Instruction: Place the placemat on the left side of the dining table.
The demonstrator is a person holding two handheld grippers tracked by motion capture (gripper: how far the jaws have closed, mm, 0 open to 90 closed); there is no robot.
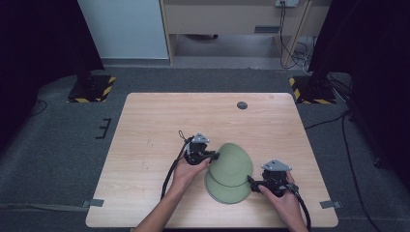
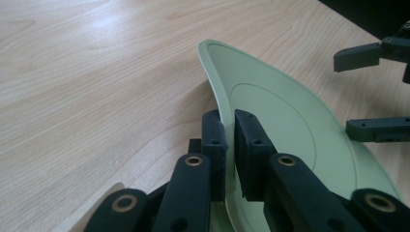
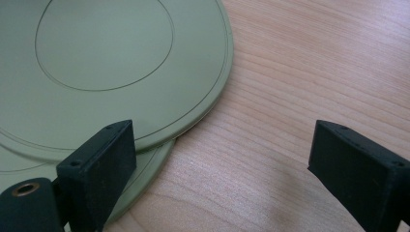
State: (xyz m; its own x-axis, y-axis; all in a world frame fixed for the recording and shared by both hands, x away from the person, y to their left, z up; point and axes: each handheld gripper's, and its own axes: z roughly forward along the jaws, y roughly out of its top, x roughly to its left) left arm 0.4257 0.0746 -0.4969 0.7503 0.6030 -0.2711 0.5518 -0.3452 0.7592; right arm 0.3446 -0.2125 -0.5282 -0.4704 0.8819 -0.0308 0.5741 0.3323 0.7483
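My left gripper (image 2: 231, 140) pinches the rim of the top green plate (image 1: 231, 163), tilting it over a lower plate (image 1: 227, 193) on the table (image 1: 145, 125). My right gripper (image 3: 227, 159) gapes beside them, perhaps touching nothing.

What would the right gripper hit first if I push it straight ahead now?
Probably the lower plate: the right gripper is open and points at the plates' edge, with one of its fingers over that rim. Depth is unclear.
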